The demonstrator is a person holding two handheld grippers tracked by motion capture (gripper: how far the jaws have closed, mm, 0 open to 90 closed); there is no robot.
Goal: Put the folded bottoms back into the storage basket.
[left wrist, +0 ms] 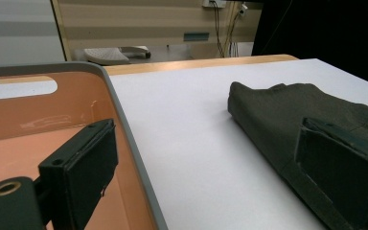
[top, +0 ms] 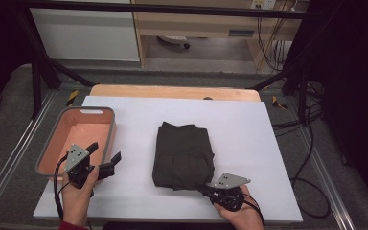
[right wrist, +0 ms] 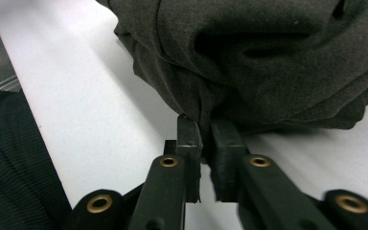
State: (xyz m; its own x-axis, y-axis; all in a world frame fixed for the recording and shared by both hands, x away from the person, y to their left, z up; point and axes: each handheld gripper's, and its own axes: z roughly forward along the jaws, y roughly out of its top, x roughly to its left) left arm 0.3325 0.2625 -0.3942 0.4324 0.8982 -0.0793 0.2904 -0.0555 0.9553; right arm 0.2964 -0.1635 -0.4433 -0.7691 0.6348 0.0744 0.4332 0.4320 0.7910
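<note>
A dark olive folded garment (top: 183, 153) (left wrist: 287, 110) (right wrist: 268, 57) lies in the middle of the white table top. At the garment's near right corner my right gripper (top: 202, 188) (right wrist: 203, 127) has its jaws almost together, with a fold of the cloth's edge pinched between the pads. My left gripper (top: 105, 151) (left wrist: 208, 139) is held open beside the near right corner of the pink basket (top: 91, 111) (left wrist: 124, 124). One of its jaws hangs over the basket's inside, the other over the table toward the garment. Nothing is between them.
The basket has a grey rim and nothing inside. It stands at the left edge of the white sheet (top: 239, 134). A wooden board edge (top: 172, 91) runs along the far side. Black frame bars and cables surround the table. A dark ribbed sleeve (right wrist: 9, 167) shows close to my right gripper.
</note>
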